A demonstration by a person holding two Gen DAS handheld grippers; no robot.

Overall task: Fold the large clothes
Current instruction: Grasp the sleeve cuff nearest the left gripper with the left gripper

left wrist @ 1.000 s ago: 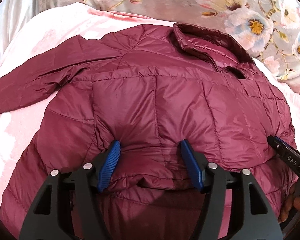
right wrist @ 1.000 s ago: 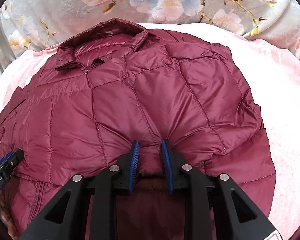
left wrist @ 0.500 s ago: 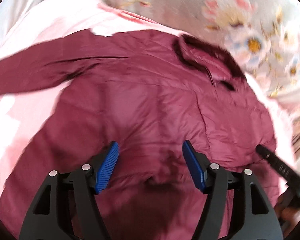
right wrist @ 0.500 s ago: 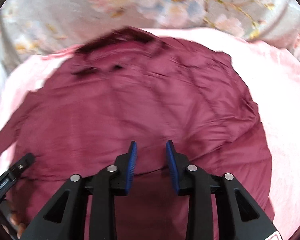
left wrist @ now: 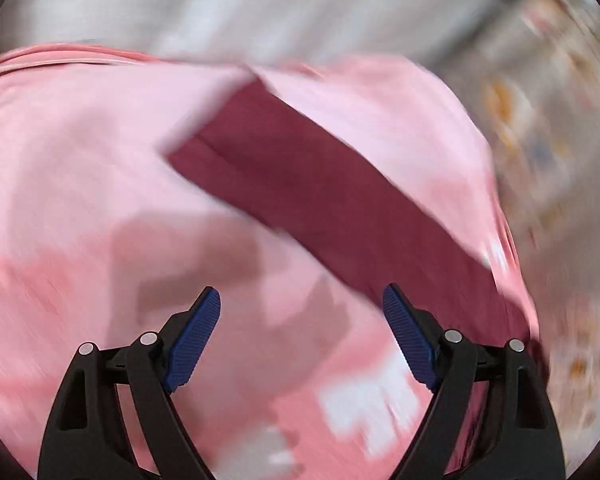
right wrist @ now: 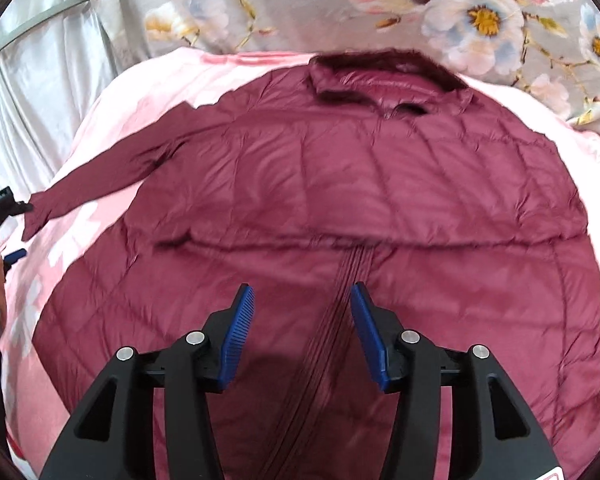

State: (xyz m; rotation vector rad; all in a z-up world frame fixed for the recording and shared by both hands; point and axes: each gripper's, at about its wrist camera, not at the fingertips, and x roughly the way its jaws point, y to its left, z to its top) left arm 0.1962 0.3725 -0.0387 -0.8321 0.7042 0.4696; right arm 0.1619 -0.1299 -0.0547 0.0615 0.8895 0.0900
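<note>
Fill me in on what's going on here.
A person with two handheld grippers is folding a maroon puffer jacket on a pink blanket. Its lower part is folded up over the body. Both jaws are open, holding nothing: the right gripper hovers over the fold, the left gripper near the outstretched sleeve.

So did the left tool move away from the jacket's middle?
Yes. The left tool swung left, off the jacket body; only the outstretched sleeve and pink blanket lie ahead.

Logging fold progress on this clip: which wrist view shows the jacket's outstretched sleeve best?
The left wrist view: the sleeve fills the middle of the frame, though motion-blurred. The right wrist view shows it small at the left edge, but sharper and joined to the jacket.
</note>
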